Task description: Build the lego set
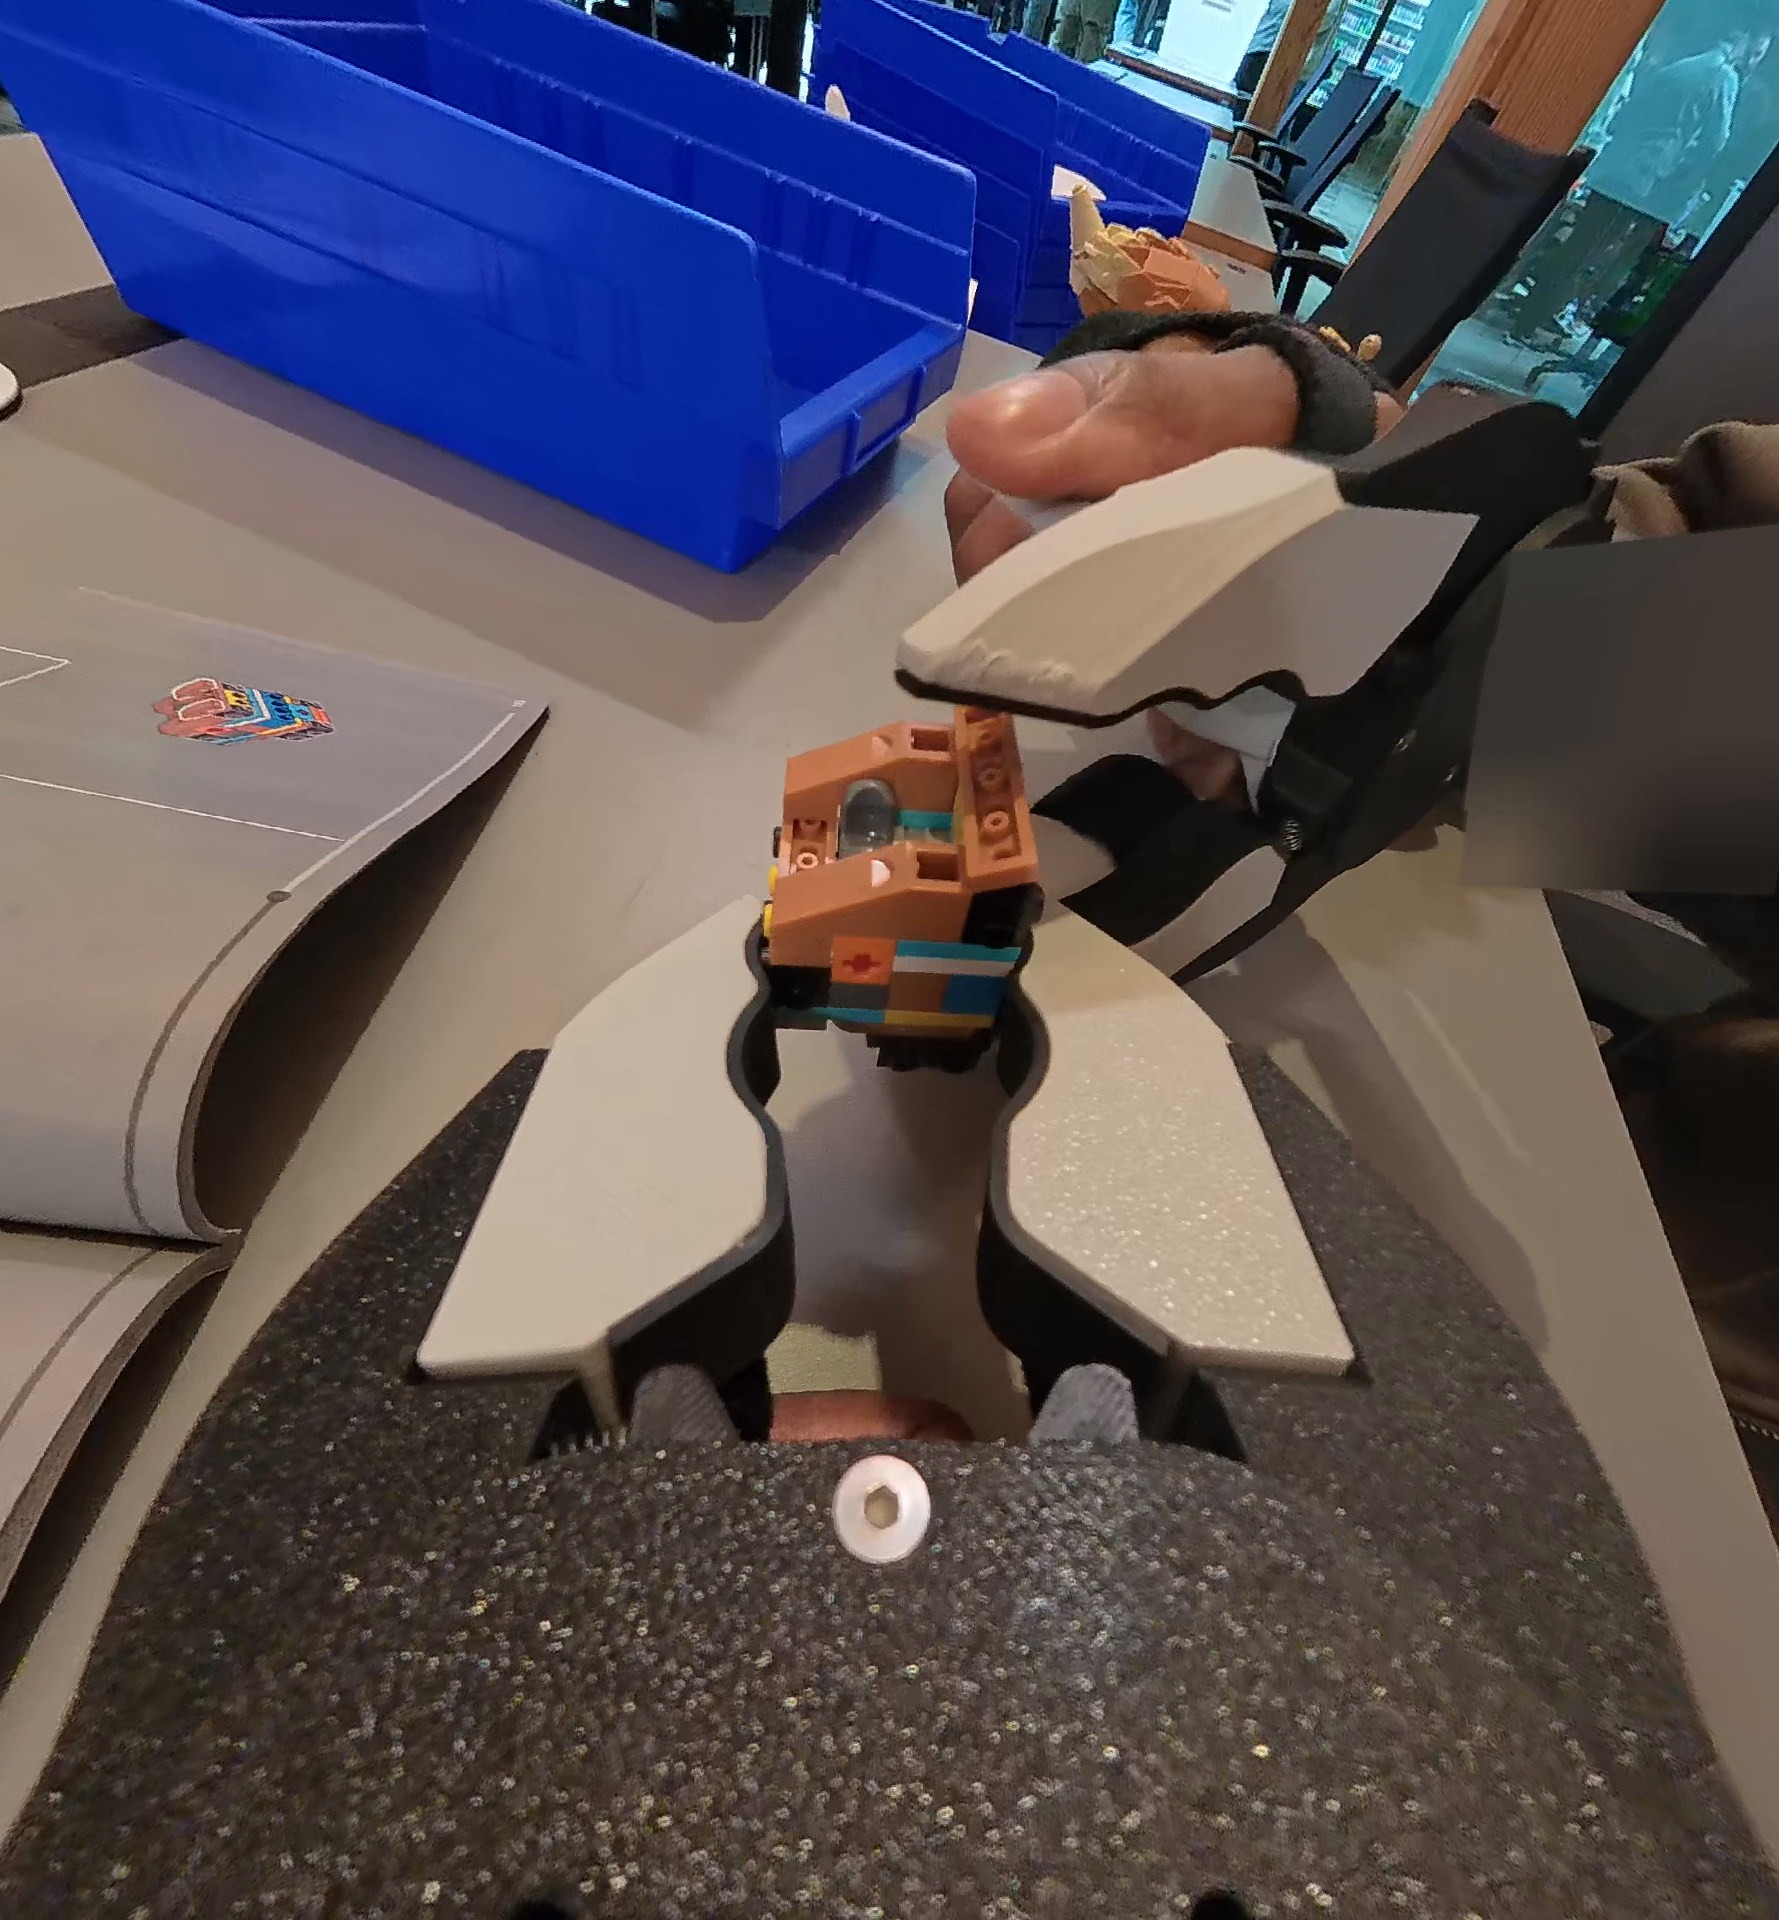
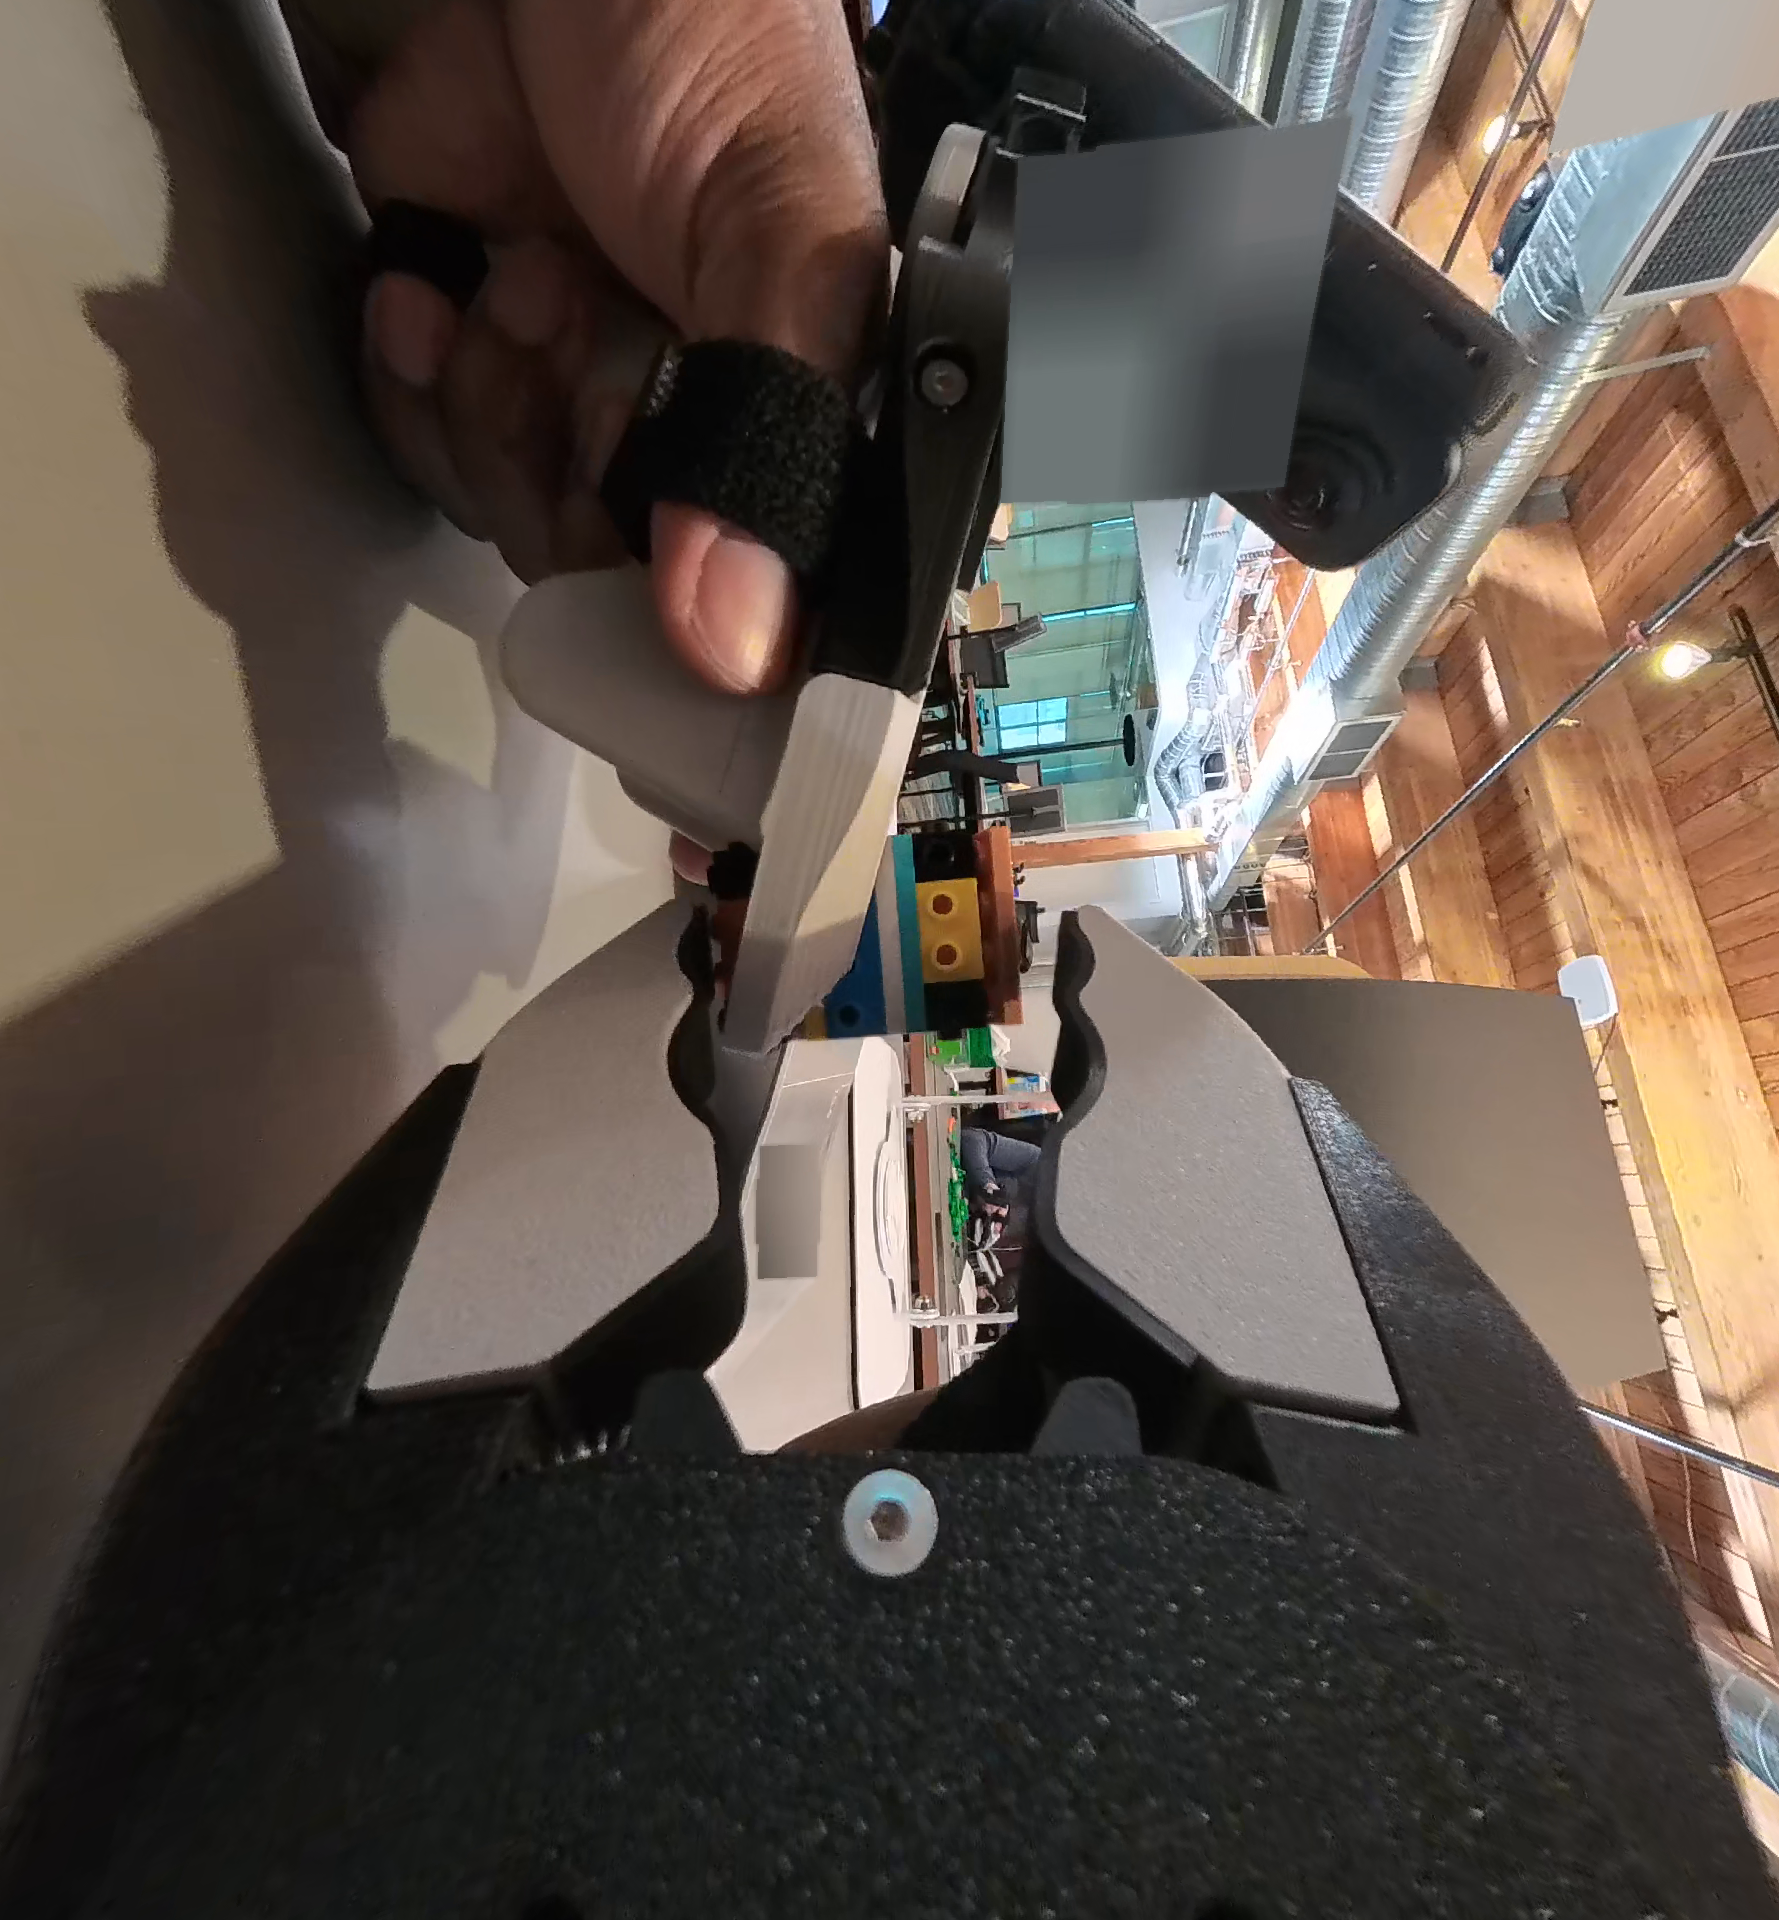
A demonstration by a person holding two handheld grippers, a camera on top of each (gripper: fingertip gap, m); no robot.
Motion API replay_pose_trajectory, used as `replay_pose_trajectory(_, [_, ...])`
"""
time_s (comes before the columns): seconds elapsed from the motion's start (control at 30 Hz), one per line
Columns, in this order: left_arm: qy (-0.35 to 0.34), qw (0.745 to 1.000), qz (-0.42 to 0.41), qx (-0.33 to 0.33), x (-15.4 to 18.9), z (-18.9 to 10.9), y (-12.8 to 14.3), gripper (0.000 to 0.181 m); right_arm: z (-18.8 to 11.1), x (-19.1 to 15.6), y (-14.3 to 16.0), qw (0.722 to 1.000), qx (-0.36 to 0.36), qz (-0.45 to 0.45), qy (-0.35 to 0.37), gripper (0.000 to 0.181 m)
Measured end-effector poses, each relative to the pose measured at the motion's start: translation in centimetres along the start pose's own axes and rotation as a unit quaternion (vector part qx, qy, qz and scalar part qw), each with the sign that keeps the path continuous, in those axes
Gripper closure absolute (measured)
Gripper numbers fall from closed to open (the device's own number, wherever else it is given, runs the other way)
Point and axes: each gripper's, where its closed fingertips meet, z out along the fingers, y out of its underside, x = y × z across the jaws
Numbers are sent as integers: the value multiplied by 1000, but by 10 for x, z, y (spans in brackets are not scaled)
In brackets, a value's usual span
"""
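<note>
1. Table: one grey surface carrying everything else in view.
2. Bins: at least three blue plastic bins stand at the far side, well apart from the work; their contents cannot be seen.
3. Booklet: one instruction booklet lies open on the table to the left.
4. Left gripper: its two fingers are clamped on the lower banded part of the model, which is held up off the table.
5. Right gripper: comes in from the right with fingers spread, one above the model and one beside it. In its own view the model sits in the gap with daylight at one finger, so it does not appear to be gripping.
6. Model: one small brick assembly, brown on top with teal, blue and yellow bands and a clear piece set in. Judged light, rigid and smooth-sided, but liable to split at the joints if squeezed across loose parts. Best held on the flat sides of the lower block, as at present.
7. Second small brown and tan brick figure: one, near the bins.
</note>
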Motion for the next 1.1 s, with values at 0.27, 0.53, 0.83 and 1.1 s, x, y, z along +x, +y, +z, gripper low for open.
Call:
replay_pose_trajectory(0.27, [-2,1000,-2,3,-1,-1,-1,142,-1,-2,0,1000,0,-5,-1,126])
replay_pose_trajectory(0.53, [-1,1000,-1,1,-1,-1,0,142,-2,-3,-1,1000,7,1,-8,129])
replay_pose_trajectory(0.83, [-6,1000,27,-16,1,1,4,142,-7,-8,-3,998,26,33,-49,130])
replay_pose_trajectory(1.1, [-2,1000,26,-14,2,1,3,142,-9,-8,-4,998,32,25,-53,130])
